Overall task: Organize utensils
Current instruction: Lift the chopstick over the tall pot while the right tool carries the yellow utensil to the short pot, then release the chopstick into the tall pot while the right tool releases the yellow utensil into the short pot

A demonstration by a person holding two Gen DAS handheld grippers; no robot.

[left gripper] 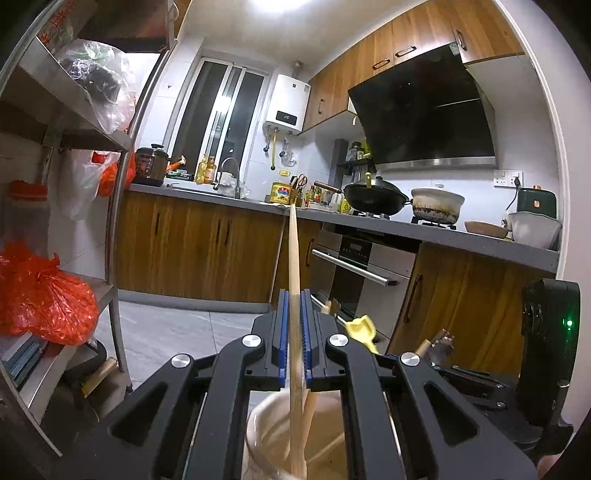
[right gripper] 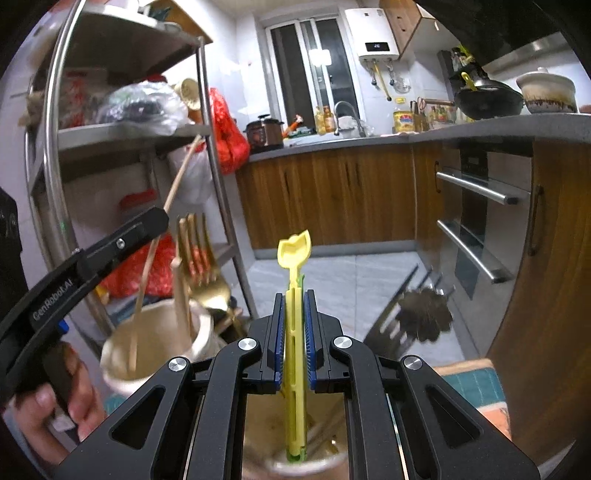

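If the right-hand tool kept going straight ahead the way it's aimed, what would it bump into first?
Probably the tiled floor. The right gripper, shut on a yellow utensil, points slightly downward at open floor before the wooden cabinets; depth is unclear.

Small kitchen under a bright ceiling light (left gripper: 271,5). White tiled walls (left gripper: 325,155), grey floor tiles (left gripper: 177,328), wooden cabinets (left gripper: 195,247) beneath a grey L-shaped countertop (left gripper: 480,236). Dark window (left gripper: 221,122) above its far edge, metal shelving (left gripper: 114,206) at left, built-in oven (left gripper: 362,269).

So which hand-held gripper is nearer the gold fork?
Left. The left hand-held gripper holds a wooden chopstick beside the gold fork; the right hand-held gripper sits farther off.
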